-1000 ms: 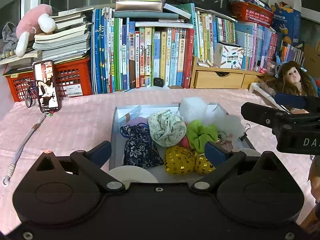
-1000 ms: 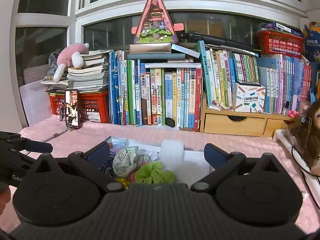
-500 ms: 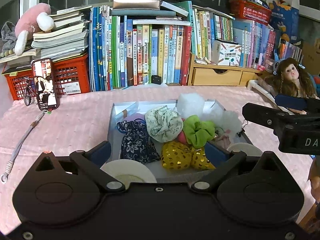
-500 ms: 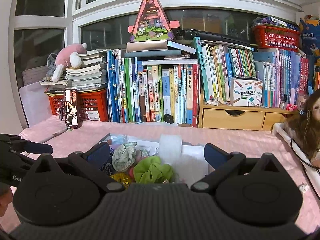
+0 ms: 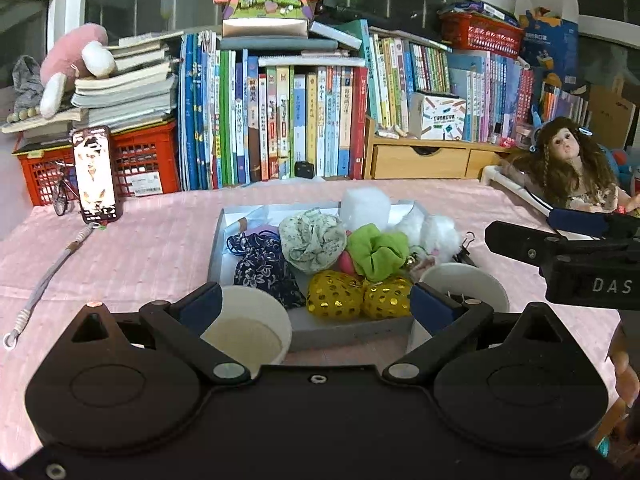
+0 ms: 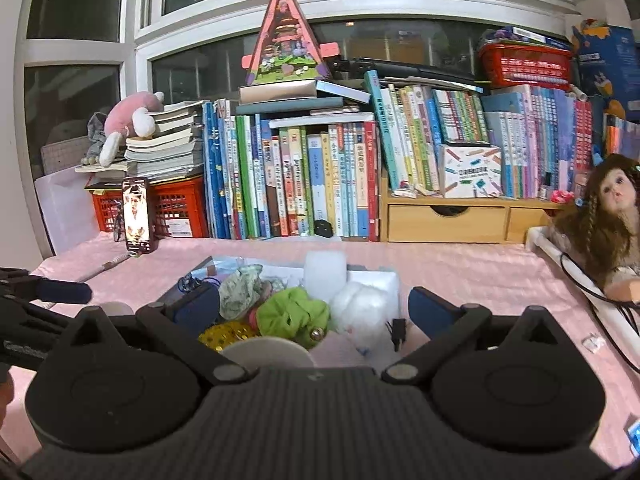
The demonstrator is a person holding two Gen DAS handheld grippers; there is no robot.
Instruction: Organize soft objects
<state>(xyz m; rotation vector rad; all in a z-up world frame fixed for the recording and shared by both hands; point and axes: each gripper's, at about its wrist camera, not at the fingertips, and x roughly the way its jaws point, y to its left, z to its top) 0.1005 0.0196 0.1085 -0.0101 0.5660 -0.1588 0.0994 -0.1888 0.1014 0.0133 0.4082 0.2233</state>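
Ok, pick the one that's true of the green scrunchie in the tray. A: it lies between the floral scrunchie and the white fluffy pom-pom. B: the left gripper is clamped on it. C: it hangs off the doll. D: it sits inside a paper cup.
A: the green scrunchie lies in the tray, with the floral scrunchie on one side and the white fluffy pom-pom on the other; the left gripper is open and short of it.
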